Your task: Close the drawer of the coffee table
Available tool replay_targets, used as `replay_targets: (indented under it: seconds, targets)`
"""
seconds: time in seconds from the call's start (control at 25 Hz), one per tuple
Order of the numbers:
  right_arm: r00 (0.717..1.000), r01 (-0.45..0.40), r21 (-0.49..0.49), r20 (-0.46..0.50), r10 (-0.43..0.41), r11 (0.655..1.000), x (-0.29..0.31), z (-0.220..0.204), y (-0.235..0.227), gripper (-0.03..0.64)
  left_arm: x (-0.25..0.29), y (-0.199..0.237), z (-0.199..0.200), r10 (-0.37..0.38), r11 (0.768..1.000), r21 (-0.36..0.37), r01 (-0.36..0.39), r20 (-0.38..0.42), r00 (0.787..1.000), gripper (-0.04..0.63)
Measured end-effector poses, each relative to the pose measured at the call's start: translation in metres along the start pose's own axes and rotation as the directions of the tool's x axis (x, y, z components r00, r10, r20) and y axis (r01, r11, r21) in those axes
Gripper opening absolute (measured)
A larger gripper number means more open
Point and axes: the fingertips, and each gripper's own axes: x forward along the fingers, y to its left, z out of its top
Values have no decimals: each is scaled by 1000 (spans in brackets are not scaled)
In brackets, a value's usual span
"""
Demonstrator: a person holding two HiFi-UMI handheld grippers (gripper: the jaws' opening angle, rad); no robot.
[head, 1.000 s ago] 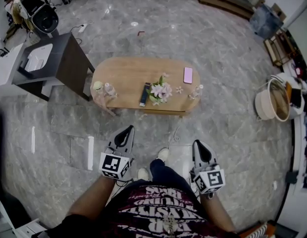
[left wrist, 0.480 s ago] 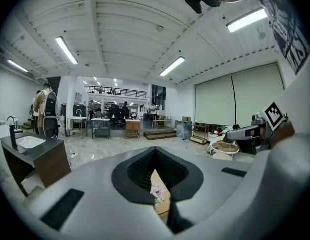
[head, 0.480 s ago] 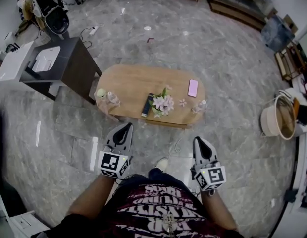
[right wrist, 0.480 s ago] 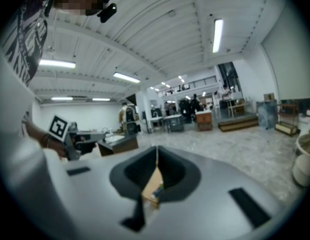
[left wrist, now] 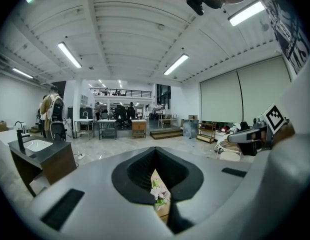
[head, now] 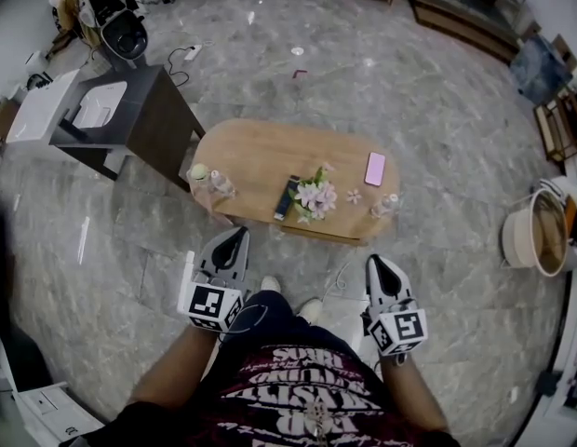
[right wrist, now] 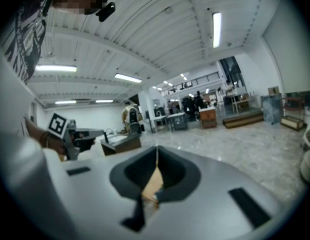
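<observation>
Left tongs [head: 234,237] and right tongs [head: 376,263], both pressed together and empty, point at the surface [head: 261,156], just short of its near edge.

The coffee table [head: 261,152] is a low oval with a pale wooden top, standing level on the grey stone floor [head: 428,277], its long side across the head view. Under its near left end a tan drawer [head: 217,209] juts out, seemingly open.

Coffee table [head: 270,152] now nearer in head view; gap to left gripper [head: 236,235] and right gripper [head: 374,262] narrowed. Person stepped forward.
</observation>
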Motion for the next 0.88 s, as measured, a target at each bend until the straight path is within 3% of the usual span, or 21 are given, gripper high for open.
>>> replay_targets:
  seconds: [0.4, 0.88]
  targets:
    - [999, 26, 23, -25, -26, 999, 21, -9, -20, 35, 27, 5, -18, -18, 1000, -11, 17, -39, 999, 23]
    - [992, 35, 23, -121, -32, 999, 89, -34, -27, 35, 84, 39, -52, -48, 996, -73, 41, -99, 994, 23]
